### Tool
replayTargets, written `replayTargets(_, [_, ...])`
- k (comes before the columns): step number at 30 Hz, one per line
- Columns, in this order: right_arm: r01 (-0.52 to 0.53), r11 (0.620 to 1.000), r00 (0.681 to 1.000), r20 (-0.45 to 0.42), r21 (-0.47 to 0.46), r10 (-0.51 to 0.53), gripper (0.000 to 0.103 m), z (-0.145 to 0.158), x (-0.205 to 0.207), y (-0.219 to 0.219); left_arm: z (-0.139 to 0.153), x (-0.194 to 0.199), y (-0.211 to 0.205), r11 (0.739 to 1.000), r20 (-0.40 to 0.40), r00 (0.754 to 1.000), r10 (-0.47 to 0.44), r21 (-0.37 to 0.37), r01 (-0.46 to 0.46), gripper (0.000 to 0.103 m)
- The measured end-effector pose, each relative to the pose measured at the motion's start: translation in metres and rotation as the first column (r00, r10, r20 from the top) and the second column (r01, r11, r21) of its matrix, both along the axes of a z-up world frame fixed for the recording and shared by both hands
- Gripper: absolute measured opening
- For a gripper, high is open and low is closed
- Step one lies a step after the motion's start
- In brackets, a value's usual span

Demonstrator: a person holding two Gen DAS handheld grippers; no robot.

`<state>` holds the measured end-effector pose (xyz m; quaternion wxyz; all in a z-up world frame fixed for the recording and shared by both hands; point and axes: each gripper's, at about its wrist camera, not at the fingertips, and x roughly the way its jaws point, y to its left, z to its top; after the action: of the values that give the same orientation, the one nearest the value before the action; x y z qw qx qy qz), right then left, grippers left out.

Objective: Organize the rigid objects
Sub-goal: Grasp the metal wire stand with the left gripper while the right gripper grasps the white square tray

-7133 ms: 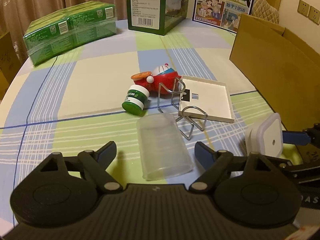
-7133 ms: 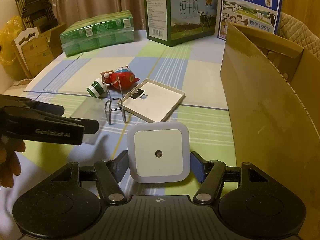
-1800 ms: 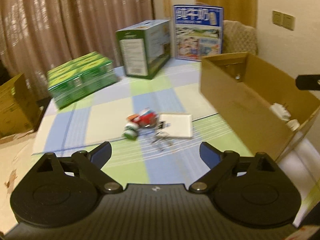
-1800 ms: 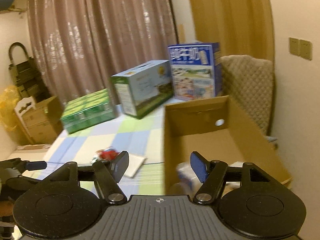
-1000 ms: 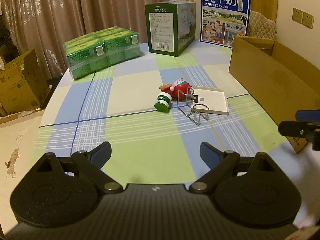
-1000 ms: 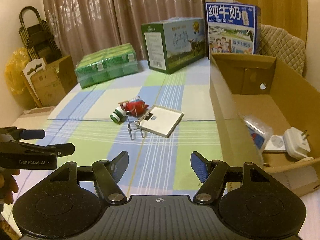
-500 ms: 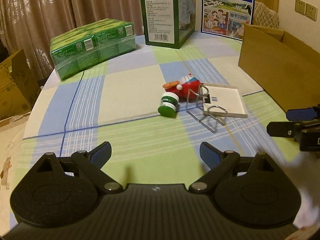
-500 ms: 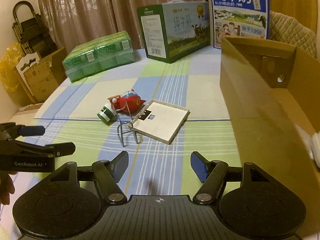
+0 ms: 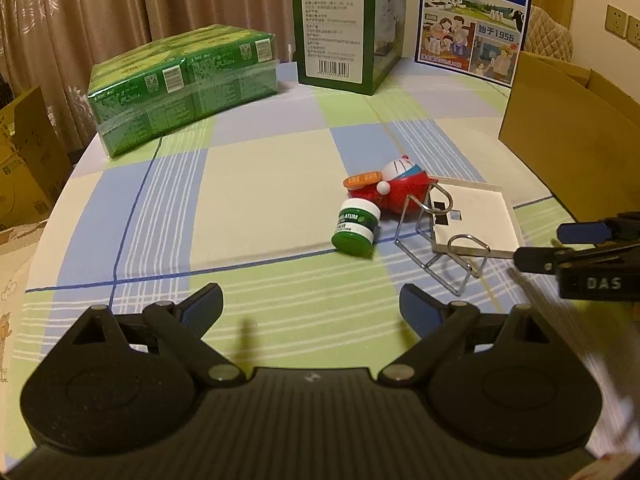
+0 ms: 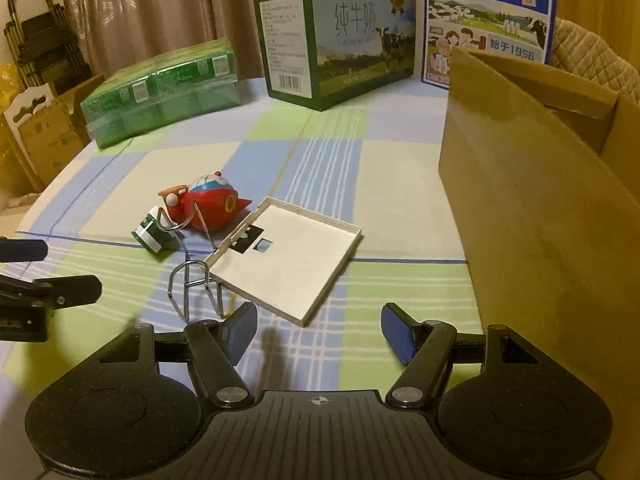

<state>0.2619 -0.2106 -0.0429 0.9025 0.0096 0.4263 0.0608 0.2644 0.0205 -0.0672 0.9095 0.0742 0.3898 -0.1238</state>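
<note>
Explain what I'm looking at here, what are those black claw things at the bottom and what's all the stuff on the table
Each picture comes from a camera mounted on a hand-held two-finger gripper, looking forward along its fingers; a person holds one in each hand. The left gripper fills the bottom of the left wrist view, the right gripper the bottom of the other. Both are open and hold nothing. On the checked tablecloth lie a red toy, a small green jar on its side, a wire stand and a flat white tray. A cardboard box stands to the right, with milk cartons and green packs at the back.
</note>
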Motion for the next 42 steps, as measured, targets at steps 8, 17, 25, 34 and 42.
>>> replayTargets(8, [-0.083,0.996,0.996,0.015,-0.045,0.084,0.066,-0.009,0.008,0.026,0.000,0.000,0.012,1.000,0.000,1.000,0.029,0.003,-0.029,0.093])
replayTargets(17, [-0.102,0.995,0.995,0.019,-0.014,0.103,0.066,-0.005,0.009,0.024,-0.006,0.000,0.010,1.000,-0.027,1.000,0.010,-0.017,-0.010,0.092])
replayTargets(25, [0.009,1.000,0.999,-0.036,0.009,-0.008,0.066,-0.008,0.006,-0.004,-0.003,-0.003,-0.023,0.990,-0.014,0.996,-0.090,-0.109,0.088,0.077])
replayTargets(34, [0.049,0.997,0.998,-0.032,0.052,-0.047,0.066,-0.006,0.002,-0.020,-0.007,0.002,-0.063,0.984,0.012,0.989,-0.151,-0.097,0.151,0.055])
replayTargets(42, [0.048,0.996,0.998,-0.033,0.070,-0.046,0.066,-0.004,0.003,-0.022,-0.014,0.004,-0.078,0.987,0.015,0.988,-0.157,-0.024,0.157,0.026])
